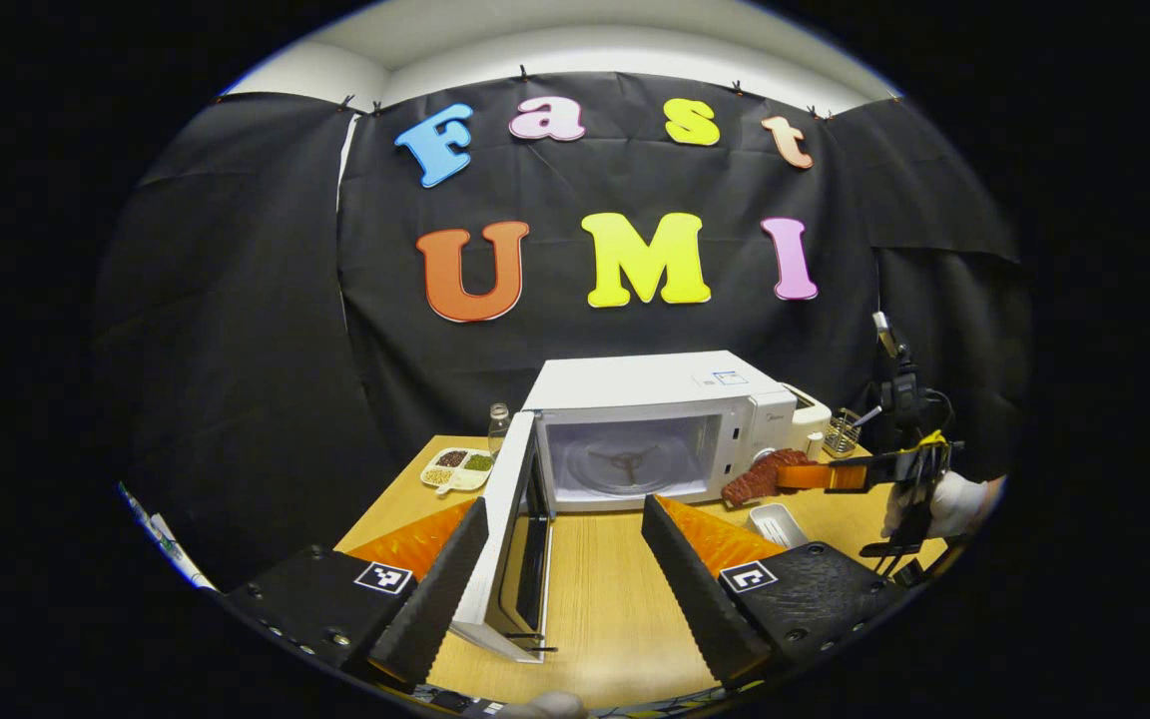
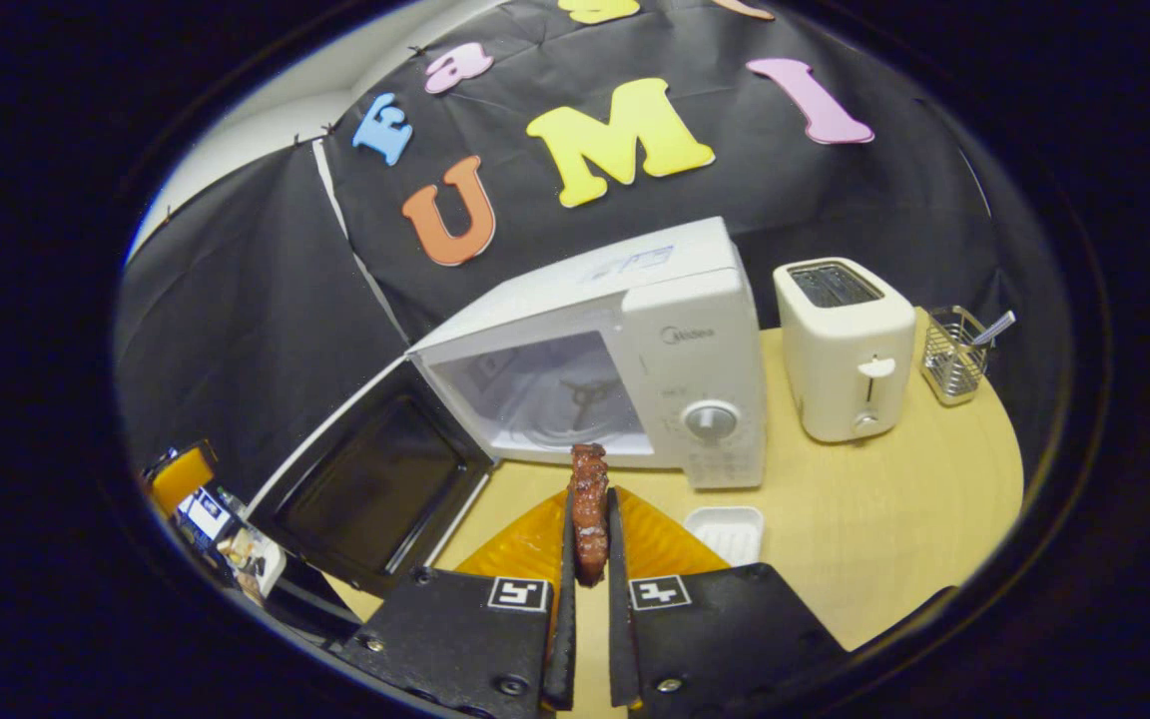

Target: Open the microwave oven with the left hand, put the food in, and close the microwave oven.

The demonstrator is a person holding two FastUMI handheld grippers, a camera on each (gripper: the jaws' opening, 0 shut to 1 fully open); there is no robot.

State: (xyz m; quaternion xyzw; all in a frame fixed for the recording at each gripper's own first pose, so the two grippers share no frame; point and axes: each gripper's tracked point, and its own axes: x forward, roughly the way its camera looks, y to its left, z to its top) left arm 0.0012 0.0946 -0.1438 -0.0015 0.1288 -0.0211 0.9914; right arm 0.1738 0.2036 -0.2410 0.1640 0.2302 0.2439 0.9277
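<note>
The white microwave (image 1: 635,429) (image 2: 615,369) stands at the back of the wooden table, its door (image 1: 510,539) (image 2: 375,489) swung wide open to the left and its cavity empty. My left gripper (image 1: 565,559) is open; the door's free edge stands between its spread fingers without touching them. My right gripper (image 2: 588,539) is shut on a reddish-brown piece of food (image 2: 589,499), held upright just in front of the cavity's right part. In the left gripper view that food (image 1: 760,477) hangs by the microwave's control panel, with a gloved hand (image 1: 944,504) behind the right gripper (image 1: 835,477).
A small white tray (image 2: 725,531) (image 1: 775,521) lies on the table below the control panel. A white toaster (image 2: 845,345) and a wire basket (image 2: 952,355) stand right of the microwave. A divided dish of beans (image 1: 457,467) and a glass bottle (image 1: 499,424) sit to its left.
</note>
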